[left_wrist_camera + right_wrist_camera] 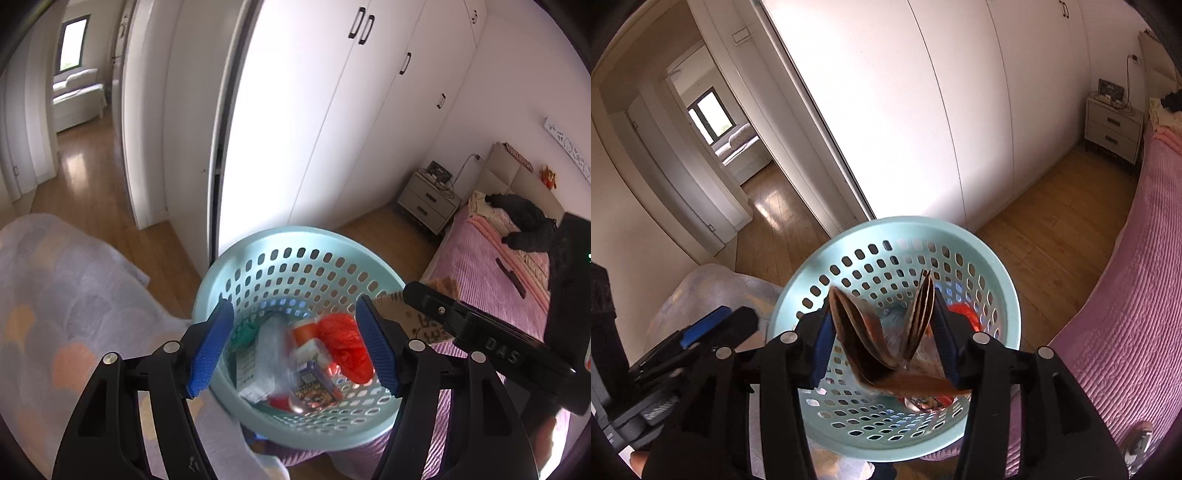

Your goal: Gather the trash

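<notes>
On the left lies a pale rug (66, 295) with soft round patches, on wood floor. Next comes the left gripper (293, 347), its blue pads spread apart and holding nothing, hovering above the mint basket (236, 266). The basket sits between rug and pink bed (491, 280). Inside it are a clear plastic bag (271, 347), a small printed box (317, 384), an orange-capped bottle (304, 332) and a red bag (347, 347); that heap is blurred, so the smaller pieces are hard to name.

Further right, the right gripper (882, 339) is over the same basket, a little above the rim. Its jaws are clamped on a folded piece of cardboard (886, 354), squeezed into a V so that two flaps stick up towards the camera and the fold hangs down over the basket's middle. In the left view the same cardboard (424, 317) pokes out past the right tool's black body, just over the rim on the bed side.

The step in hand looks like the drop. To do it well, bring the fold squarely over the middle of the opening and lower it below the rim before parting the jaws, because the bent card will likely spring flat on release and could catch the rim or flip out onto the bed. Keep the left tool clear of the fall, ready to steady the light basket if it tips.
</notes>
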Action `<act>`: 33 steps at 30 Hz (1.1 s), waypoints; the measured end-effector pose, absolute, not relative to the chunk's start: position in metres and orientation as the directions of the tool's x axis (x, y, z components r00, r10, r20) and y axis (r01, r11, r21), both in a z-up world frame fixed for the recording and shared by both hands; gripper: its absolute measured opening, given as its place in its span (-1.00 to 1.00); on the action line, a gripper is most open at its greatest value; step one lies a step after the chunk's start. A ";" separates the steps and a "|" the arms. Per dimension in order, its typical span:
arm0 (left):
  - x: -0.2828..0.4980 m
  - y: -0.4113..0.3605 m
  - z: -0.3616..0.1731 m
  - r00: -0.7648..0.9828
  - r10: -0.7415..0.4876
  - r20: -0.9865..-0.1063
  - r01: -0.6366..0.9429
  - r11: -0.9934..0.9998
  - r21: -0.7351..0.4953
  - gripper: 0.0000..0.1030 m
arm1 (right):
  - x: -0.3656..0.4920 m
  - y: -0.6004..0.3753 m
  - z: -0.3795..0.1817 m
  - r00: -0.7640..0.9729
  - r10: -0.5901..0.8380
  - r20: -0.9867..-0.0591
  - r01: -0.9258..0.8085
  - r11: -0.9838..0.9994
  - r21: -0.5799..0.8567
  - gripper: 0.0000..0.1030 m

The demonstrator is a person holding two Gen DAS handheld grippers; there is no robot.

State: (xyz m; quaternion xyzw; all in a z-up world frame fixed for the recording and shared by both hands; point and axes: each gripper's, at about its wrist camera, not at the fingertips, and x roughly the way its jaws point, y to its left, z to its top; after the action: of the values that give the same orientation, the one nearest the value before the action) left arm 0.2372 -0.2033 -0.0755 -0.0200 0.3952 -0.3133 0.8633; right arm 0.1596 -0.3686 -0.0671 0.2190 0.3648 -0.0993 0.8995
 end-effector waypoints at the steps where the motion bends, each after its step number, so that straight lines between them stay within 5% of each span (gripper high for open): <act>1: 0.236 -0.200 -0.075 0.492 -0.561 -0.666 0.523 0.802 -0.290 0.37 | 0.159 -0.368 -0.068 0.712 -0.011 -0.702 0.336 0.883 0.327 -0.12; 7: 0.220 -0.176 -0.073 0.515 -0.562 -0.648 0.491 0.812 -0.314 0.42 | 0.151 -0.355 -0.059 0.723 -0.017 -0.691 0.318 0.896 0.311 -0.09; 11: 0.210 -0.159 -0.069 0.536 -0.551 -0.640 0.479 0.822 -0.307 0.44 | 0.144 -0.346 -0.050 0.752 -0.046 -0.658 0.305 0.909 0.285 0.46; 22: 0.171 -0.110 -0.052 0.637 -0.506 -0.582 0.422 0.860 -0.287 0.44 | 0.117 -0.317 -0.032 0.782 -0.032 -0.623 0.259 0.925 0.278 0.46; 33: 0.127 -0.066 -0.043 0.836 -0.309 -0.453 0.267 0.951 -0.157 0.57 | 0.071 -0.258 -0.006 0.871 -0.134 -0.473 0.218 0.967 0.128 0.46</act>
State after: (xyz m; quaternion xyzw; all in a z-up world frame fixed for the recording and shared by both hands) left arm 0.1273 -0.0664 -0.0432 -0.0436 0.2436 -0.1505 0.9571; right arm 0.0714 -0.2583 -0.0063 0.0892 0.2372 -0.0914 0.9630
